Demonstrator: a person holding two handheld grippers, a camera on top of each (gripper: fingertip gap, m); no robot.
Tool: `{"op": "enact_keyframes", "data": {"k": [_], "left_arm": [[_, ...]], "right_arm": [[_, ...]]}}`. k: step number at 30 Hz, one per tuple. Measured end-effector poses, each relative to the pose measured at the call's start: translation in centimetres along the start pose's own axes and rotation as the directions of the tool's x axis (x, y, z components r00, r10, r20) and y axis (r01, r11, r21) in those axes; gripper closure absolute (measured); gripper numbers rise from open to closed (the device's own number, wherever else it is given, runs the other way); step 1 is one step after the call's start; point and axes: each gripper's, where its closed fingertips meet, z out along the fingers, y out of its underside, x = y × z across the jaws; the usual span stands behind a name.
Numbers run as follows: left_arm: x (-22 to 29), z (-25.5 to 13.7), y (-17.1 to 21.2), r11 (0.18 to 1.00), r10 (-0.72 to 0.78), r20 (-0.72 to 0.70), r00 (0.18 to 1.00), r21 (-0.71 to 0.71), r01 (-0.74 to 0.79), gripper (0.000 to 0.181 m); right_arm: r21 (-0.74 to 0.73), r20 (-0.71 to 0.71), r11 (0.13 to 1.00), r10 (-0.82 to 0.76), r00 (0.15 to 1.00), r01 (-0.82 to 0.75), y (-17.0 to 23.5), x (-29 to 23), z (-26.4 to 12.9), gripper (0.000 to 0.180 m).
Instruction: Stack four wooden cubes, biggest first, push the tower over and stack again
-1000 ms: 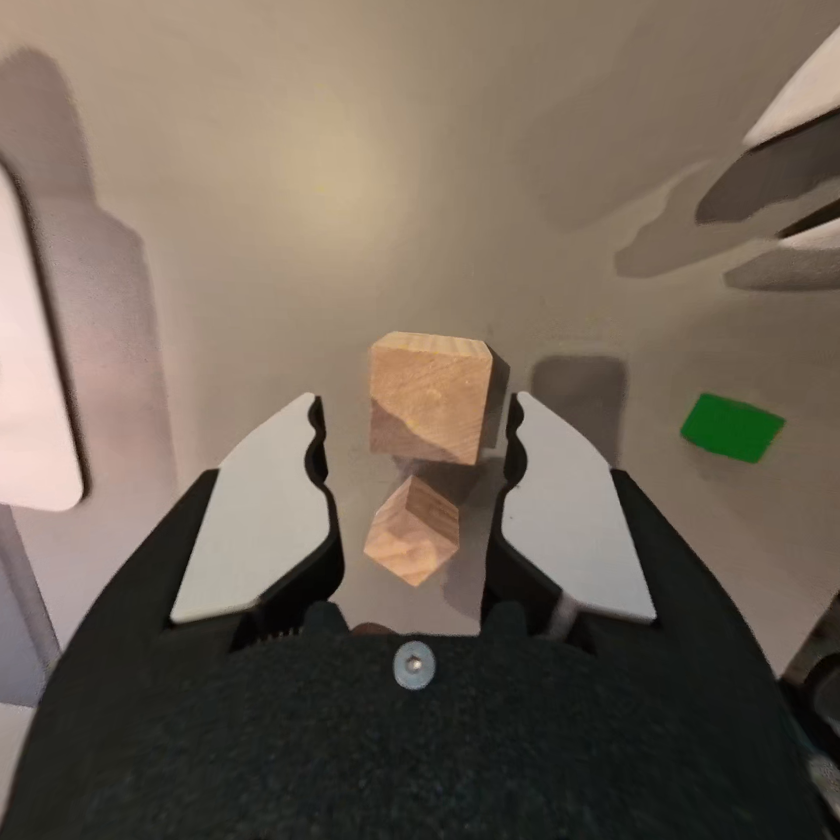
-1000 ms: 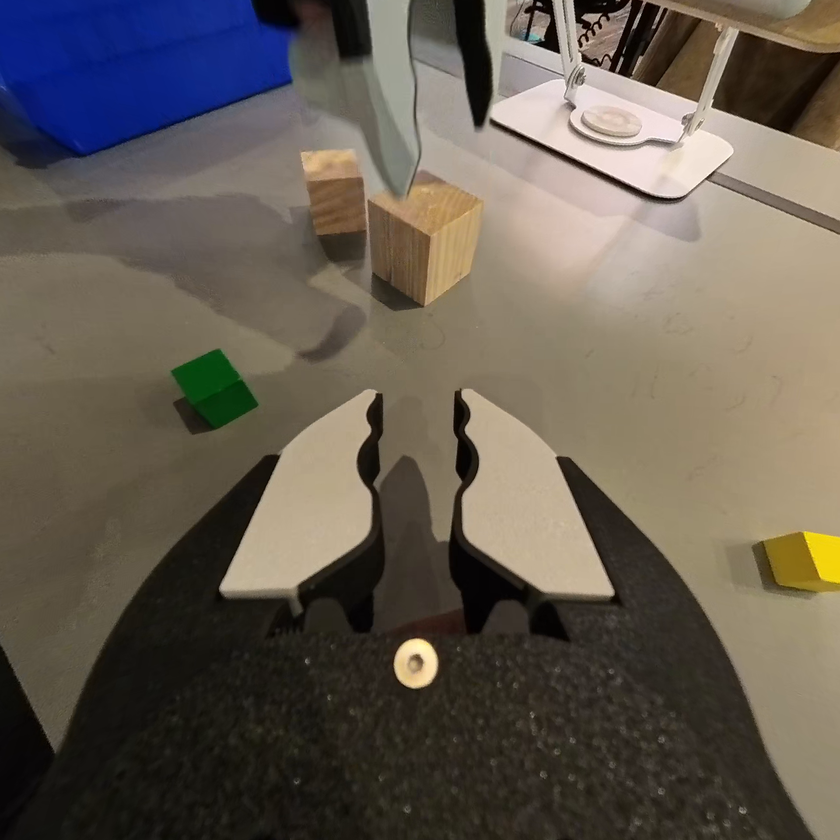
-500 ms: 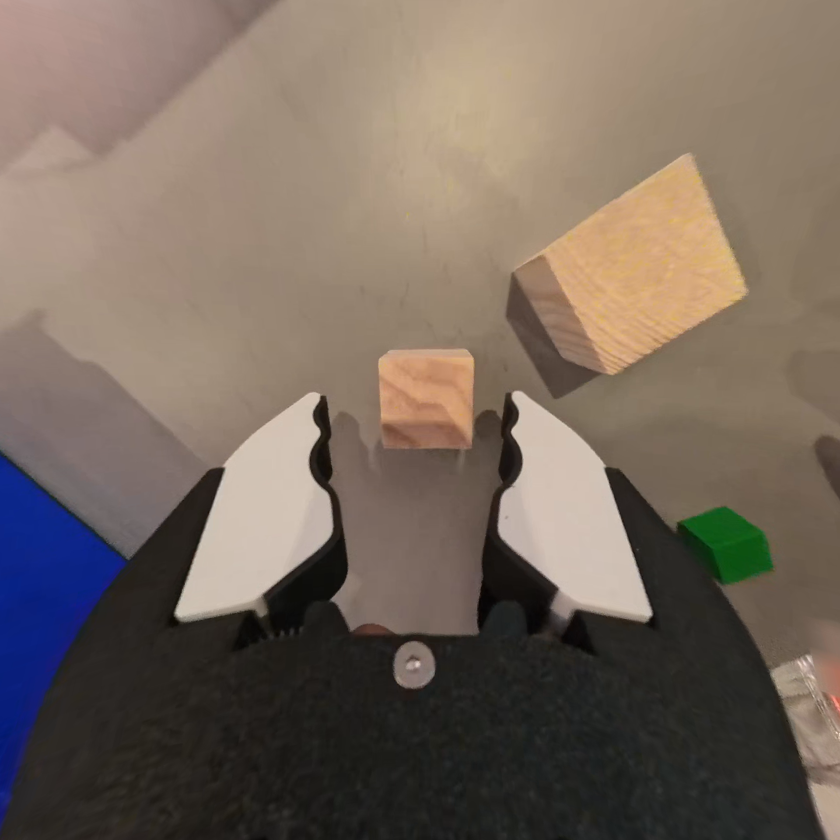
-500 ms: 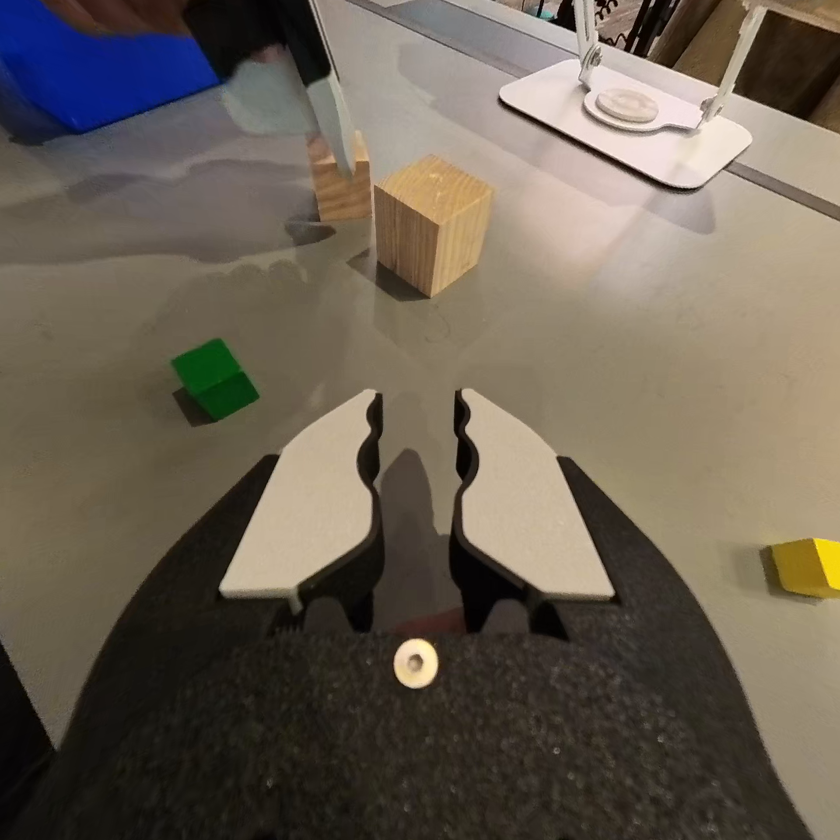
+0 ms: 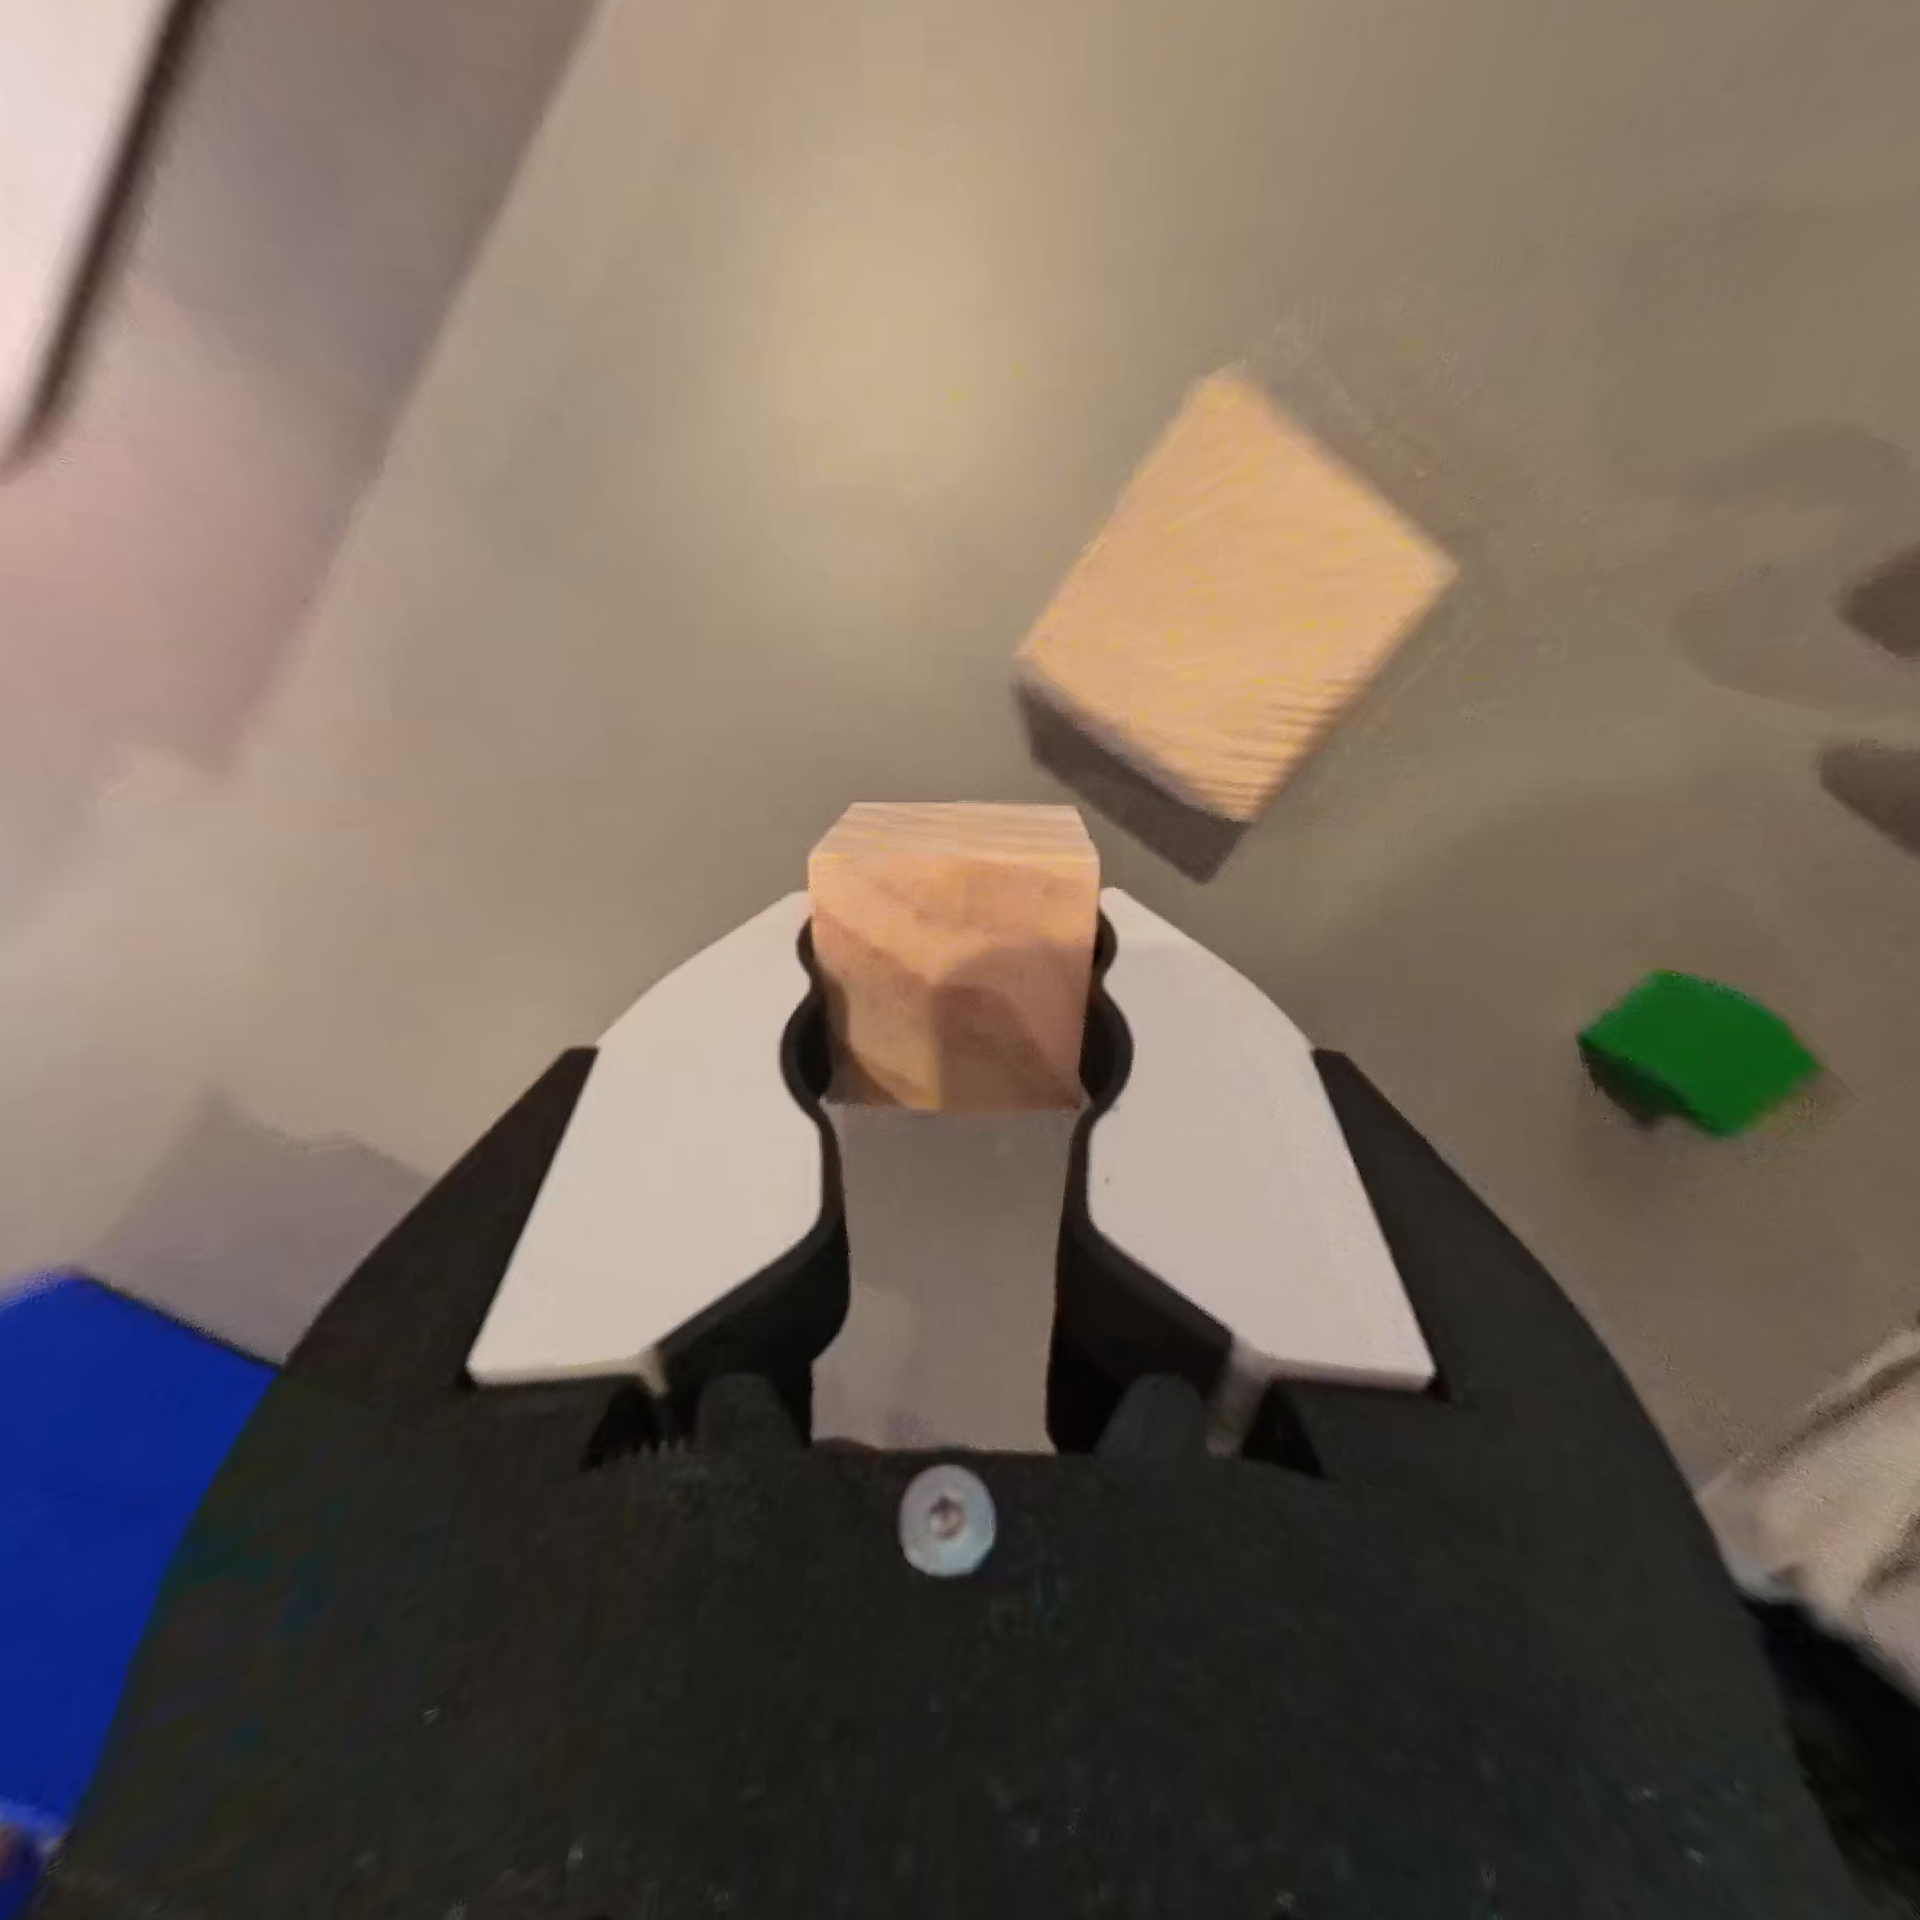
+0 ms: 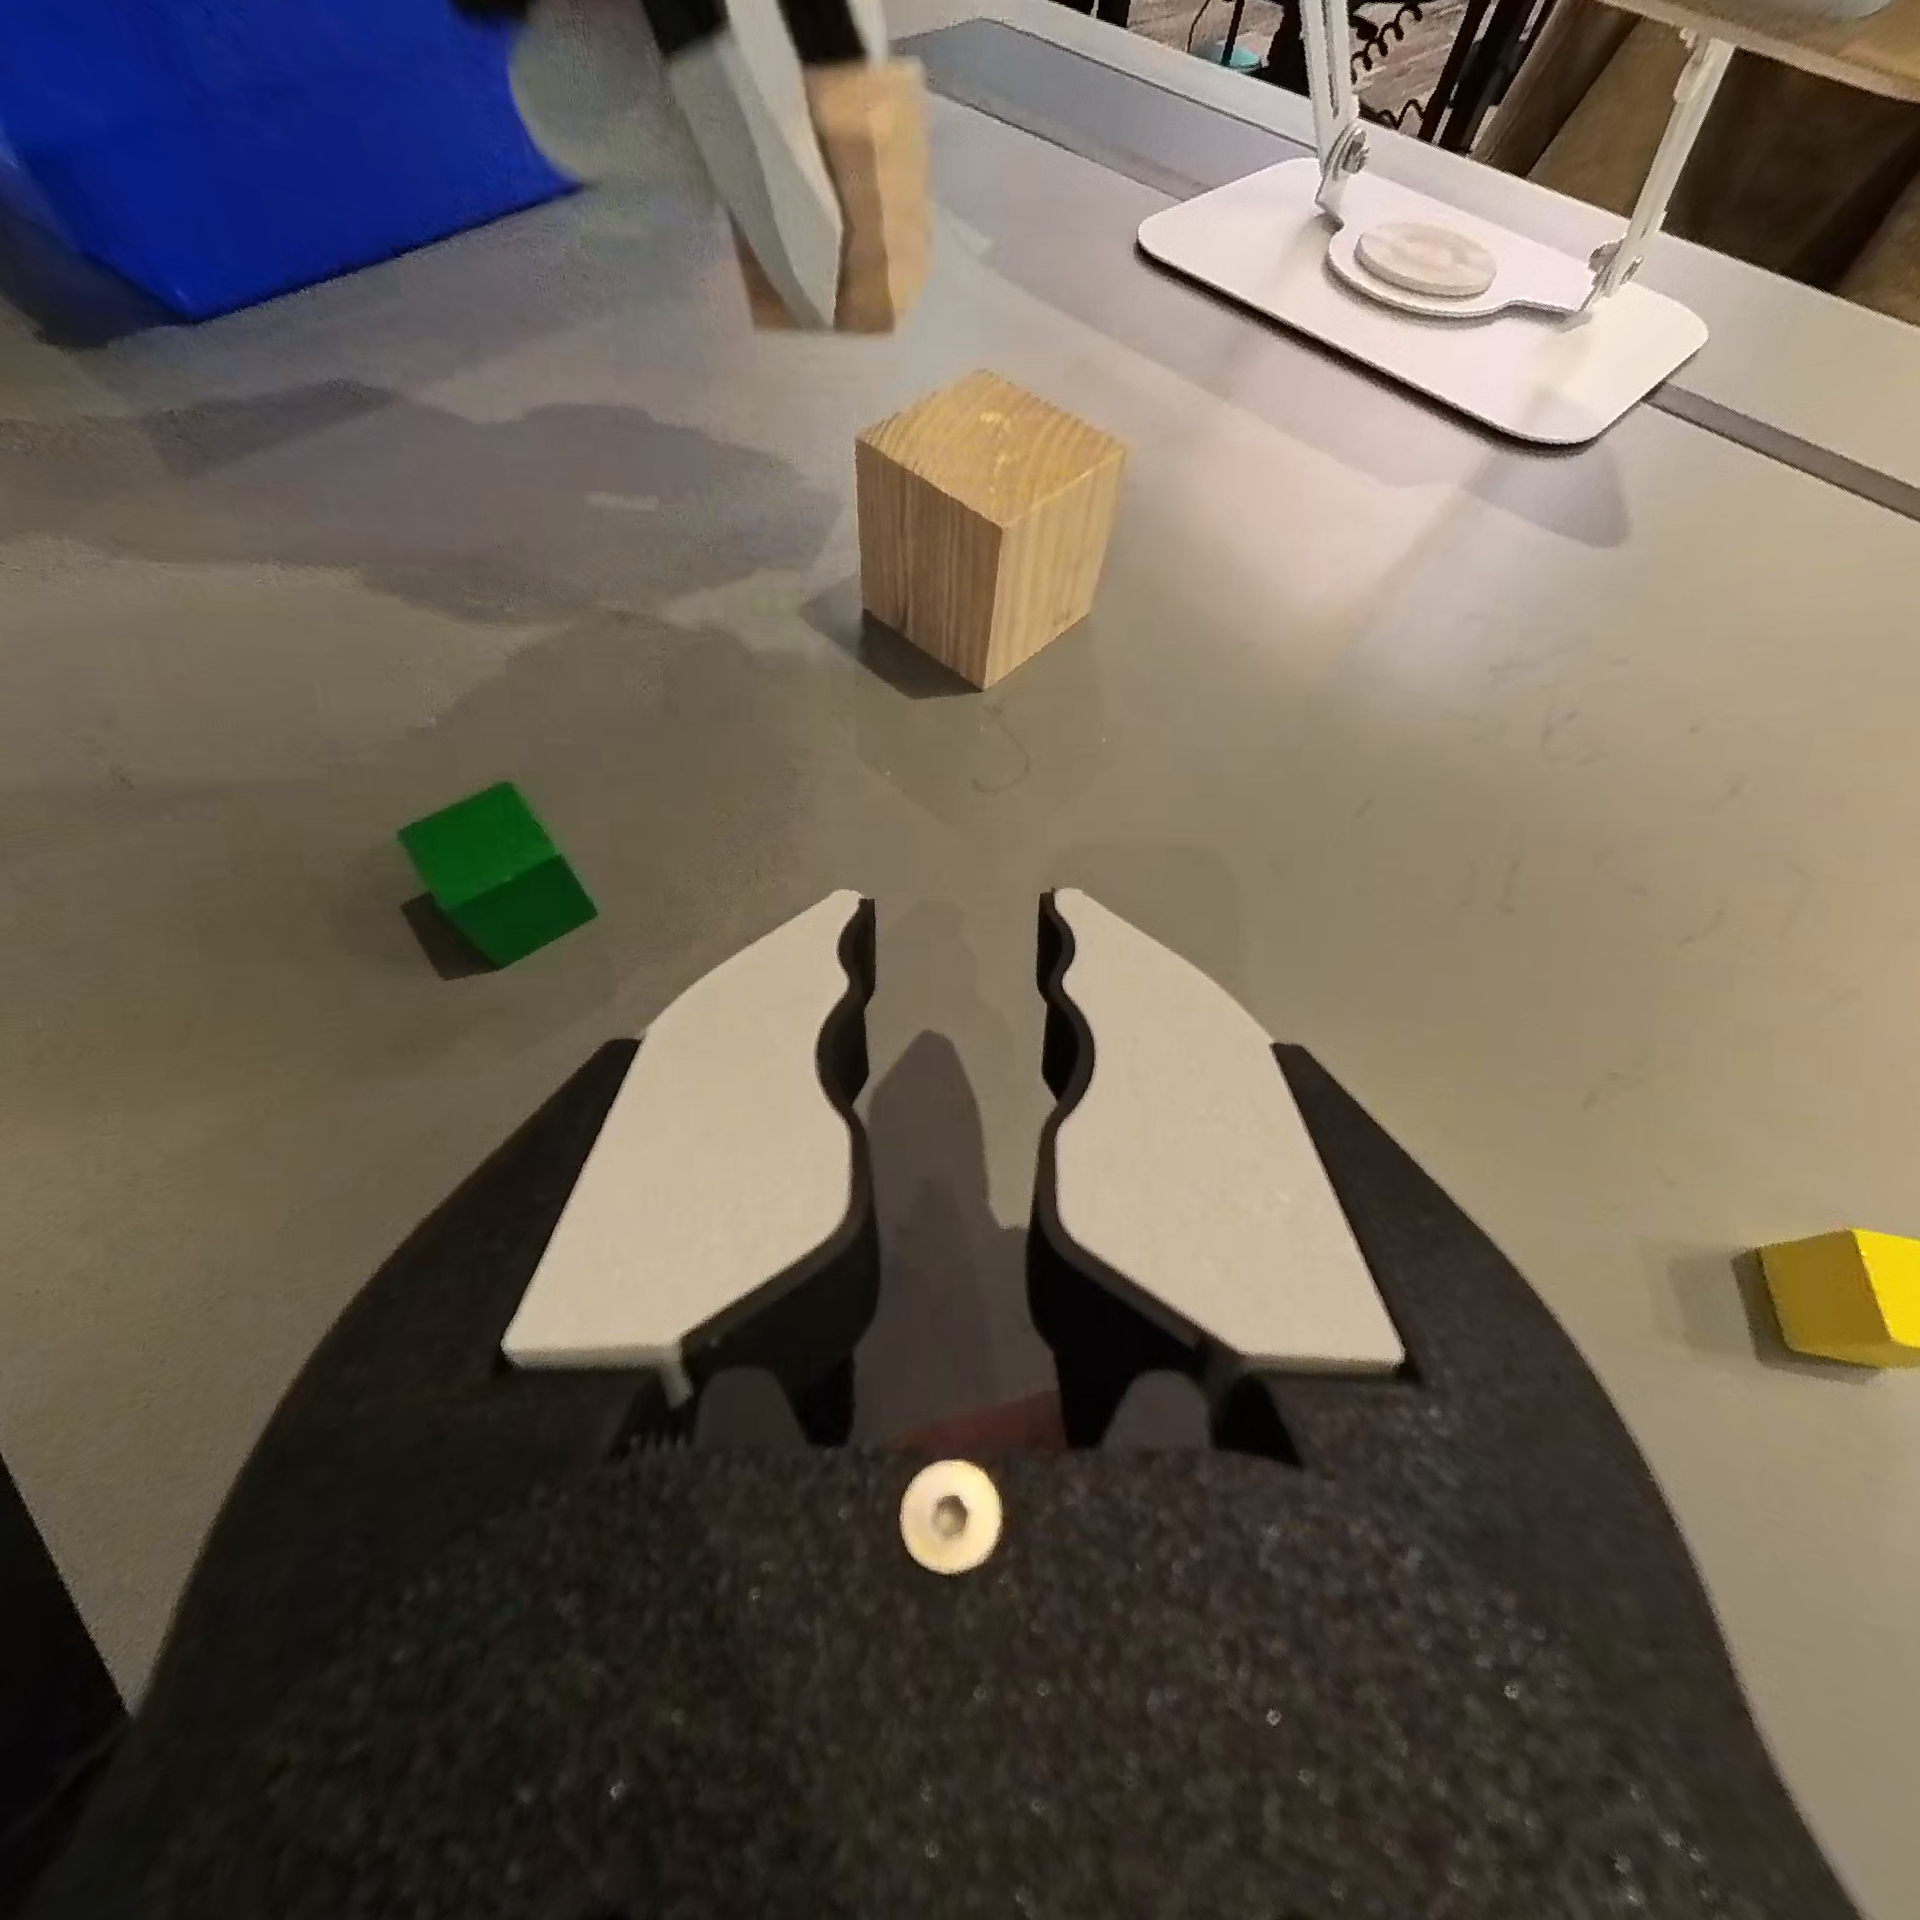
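Note:
My left gripper (image 5: 951, 935) is shut on a small plain wooden cube (image 5: 951, 987), both pads pressed on its sides, and holds it lifted above the grey table (image 5: 727, 416). The right wrist view shows that cube (image 6: 878, 197) in the left gripper's fingers (image 6: 774, 197), clear of the table. The biggest wooden cube (image 5: 1231, 597) stands alone on the table; it also shows in the right wrist view (image 6: 987, 525). My right gripper (image 6: 956, 925) is open and empty, low over the table in front of the big cube.
A green cube (image 6: 494, 878) lies left of my right gripper and shows in the left wrist view (image 5: 1699, 1049). A yellow cube (image 6: 1844, 1309) lies at the right edge. A blue bin (image 6: 208, 156) stands at the back left, a white stand base (image 6: 1434, 301) at the back right. Tip to tip, the grippers are about 20 cm apart.
My left gripper moved from over the big cube to the small wooden cube, closed on it and lifted it off the table. The right gripper stayed still and open.

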Motion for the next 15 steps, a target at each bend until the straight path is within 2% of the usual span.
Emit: {"op": "enact_keyframes", "data": {"k": [2, 4, 6, 9, 15], "left_arm": [[2.5, -2.1, -2.1, 0.969, 0.238, -0.076, 0.968, 0.085, -0.231, 0.136], [3.6, -3.1, -3.2, 0.937, 0.347, -0.095, 0.933, 0.075, -0.341, 0.136], [3.2, -3.1, -4.2, 0.916, 0.402, -0.059, 0.914, 0.015, -0.402, 0.136], [3.4, -2.4, -4.9, 0.885, 0.458, -0.089, 0.884, -0.049, -0.463, 0.136], [3.5, -0.4, -5.4, 0.861, 0.479, -0.141, 0.866, -0.117, -0.495, 0.136]], "right_arm": [[-0.002, 0.002, 1.0, 0.001, 1.0, -0.001, 0.0, 0.0, 0.0, 0.15], [-0.006, 0.005, 1.0, 0.002, 1.0, -0.002, 0.1, 0.0, 0.1, 0.15], [-0.009, 0.005, 1.0, 0.003, 1.0, -0.003, 0.1, 0.0, 0.1, 0.15], [-0.006, 0.001, 1.0, 0.002, 1.0, -0.002, 0.1, 0.0, 0.1, 0.15], [0.006, -0.004, 1.0, 0.0, 1.0, 0.0, -0.1, 0.0, -0.1, 0.151]]}}
